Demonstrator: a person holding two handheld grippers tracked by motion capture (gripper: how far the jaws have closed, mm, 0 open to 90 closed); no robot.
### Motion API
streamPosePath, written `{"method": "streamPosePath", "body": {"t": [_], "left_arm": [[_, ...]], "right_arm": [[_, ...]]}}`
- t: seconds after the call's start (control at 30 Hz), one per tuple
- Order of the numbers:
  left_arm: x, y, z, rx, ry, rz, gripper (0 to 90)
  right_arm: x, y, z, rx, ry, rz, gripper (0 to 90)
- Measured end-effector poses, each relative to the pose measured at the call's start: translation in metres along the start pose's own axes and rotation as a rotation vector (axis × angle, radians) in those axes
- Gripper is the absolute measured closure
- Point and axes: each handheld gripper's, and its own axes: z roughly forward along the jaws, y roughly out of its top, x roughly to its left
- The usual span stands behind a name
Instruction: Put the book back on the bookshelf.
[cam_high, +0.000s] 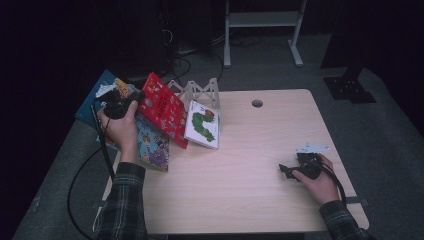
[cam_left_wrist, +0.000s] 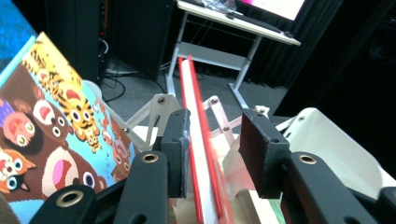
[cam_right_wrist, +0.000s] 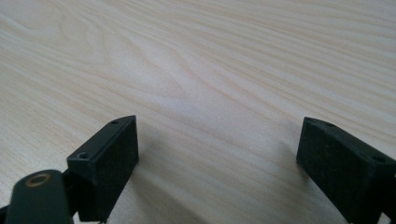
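Observation:
A red picture book (cam_high: 162, 107) leans tilted against a white folding rack (cam_high: 200, 90) at the table's back left. My left gripper (cam_high: 134, 99) is at the book's upper left edge. In the left gripper view the red book (cam_left_wrist: 198, 140) stands edge-on between the jaws of my left gripper (cam_left_wrist: 217, 144). It lies close against the left pad (cam_left_wrist: 180, 144), with a clear gap to the right pad, so the gripper is open. My right gripper (cam_high: 285, 171) rests near the table's right edge, and its jaws (cam_right_wrist: 217, 154) stand wide open over bare wood.
A white book with a green caterpillar (cam_high: 202, 125) leans to the right of the red one. A blue animal book (cam_high: 152, 145) (cam_left_wrist: 51, 135) lies to its left, overhanging the table's edge. The light wooden table (cam_high: 250, 175) has a cable hole (cam_high: 257, 103) at the back.

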Motion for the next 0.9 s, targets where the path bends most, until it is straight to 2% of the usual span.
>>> {"method": "streamPosePath", "body": {"t": [0.17, 0.23, 0.33, 0.63, 0.9], "left_arm": [[-0.003, 0.003, -0.008, 0.017, -0.004, 0.026, 60.5], [-0.005, 0.004, -0.012, 0.012, -0.019, 0.034, 60.0], [-0.011, 0.003, -0.016, 0.045, -0.049, 0.053, 57.0], [-0.034, -0.012, -0.026, 0.092, -0.115, 0.116, 49.4], [-0.056, -0.025, -0.03, 0.154, -0.16, 0.184, 36.7]], "right_arm": [[0.0, 0.0, 0.0, 0.0, 0.0, 0.001, 11.5], [0.0, 0.0, 0.0, 0.0, -0.001, 0.001, 11.5], [0.0, 0.0, 0.0, 0.001, 0.0, 0.003, 11.5], [0.0, 0.0, 0.0, 0.0, 0.0, 0.0, 11.5], [0.0, 0.0, 0.0, 0.0, -0.003, 0.002, 11.5]]}}
